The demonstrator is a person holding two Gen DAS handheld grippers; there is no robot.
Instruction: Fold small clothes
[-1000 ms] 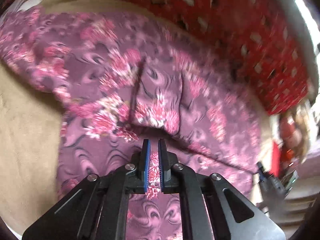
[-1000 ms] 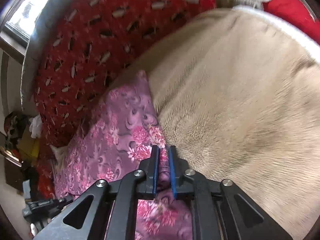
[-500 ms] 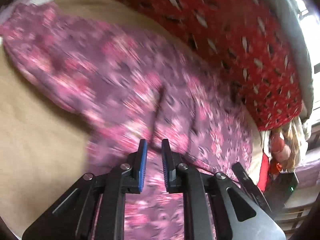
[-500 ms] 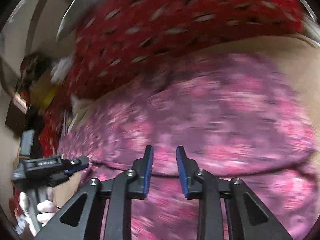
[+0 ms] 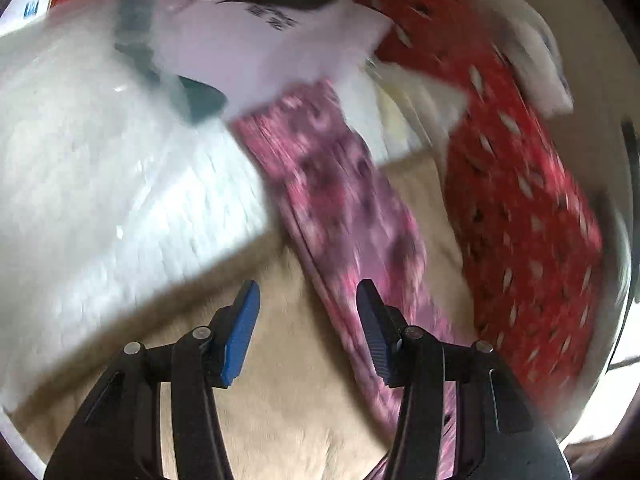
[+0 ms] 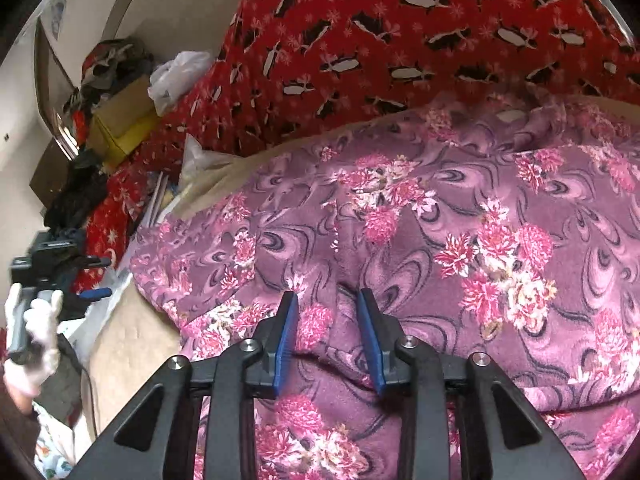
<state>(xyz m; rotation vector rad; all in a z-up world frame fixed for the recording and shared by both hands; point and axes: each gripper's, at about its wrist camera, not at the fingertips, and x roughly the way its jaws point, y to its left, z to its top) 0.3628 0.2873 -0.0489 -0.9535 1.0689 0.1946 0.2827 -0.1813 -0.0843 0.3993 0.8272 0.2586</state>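
Note:
A purple garment with pink flowers (image 6: 440,220) lies spread in folds on a beige blanket (image 6: 128,344). My right gripper (image 6: 328,312) is open just above it, holding nothing. In the blurred left wrist view the same garment (image 5: 344,208) shows as a narrow strip running up from the lower right. My left gripper (image 5: 308,304) is open and empty over the beige blanket (image 5: 280,400), with its right finger at the garment's edge. The left gripper (image 6: 60,272), held in a white-gloved hand, also shows at the far left of the right wrist view.
A red patterned cloth (image 6: 400,40) lies behind the garment and also appears in the left wrist view (image 5: 520,220). A white bubble-wrap sheet (image 5: 100,184) and white paper (image 5: 260,40) lie to the left. Boxes and bags (image 6: 128,112) are piled at the far left.
Both grippers let go of the garment and opened wide. The left gripper swung away toward the garment's end. The right gripper turned to face the spread garment.

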